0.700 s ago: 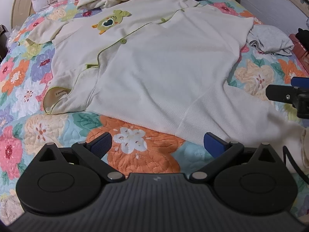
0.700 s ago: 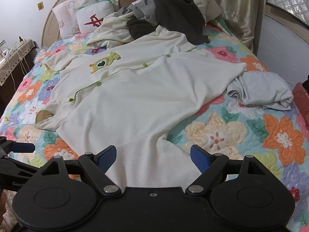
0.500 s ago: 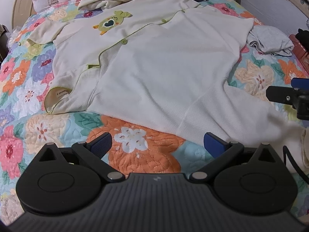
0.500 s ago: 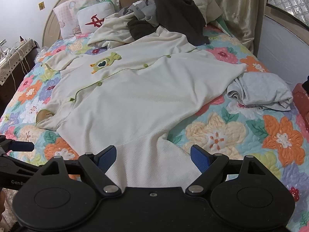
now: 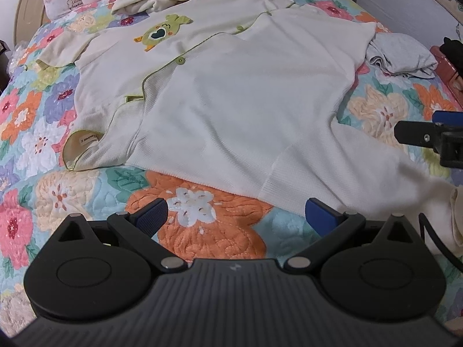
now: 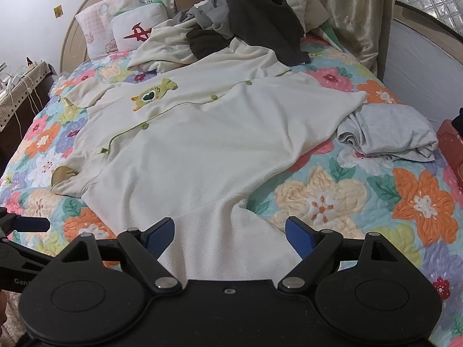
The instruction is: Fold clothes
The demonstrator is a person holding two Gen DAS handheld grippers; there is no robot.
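Note:
A cream button-up pyjama top (image 5: 231, 101) with green trim and a green bear patch (image 5: 162, 30) lies spread on the floral quilt (image 5: 214, 231); it also shows in the right wrist view (image 6: 196, 144). My left gripper (image 5: 235, 215) is open and empty, just above the quilt near the top's near edge. My right gripper (image 6: 230, 232) is open and empty over the top's near sleeve (image 6: 220, 231). The right gripper's fingertip (image 5: 445, 118) shows at the right edge of the left wrist view.
A crumpled grey garment (image 6: 390, 136) lies on the quilt at the right. A pile of dark and cream clothes (image 6: 254, 20) and pillows (image 6: 136, 29) sit at the headboard. A wall (image 6: 428, 66) runs along the bed's right side.
The views have shifted only slightly; the top sits marginally lower in the left wrist view. Both grippers stay open and empty.

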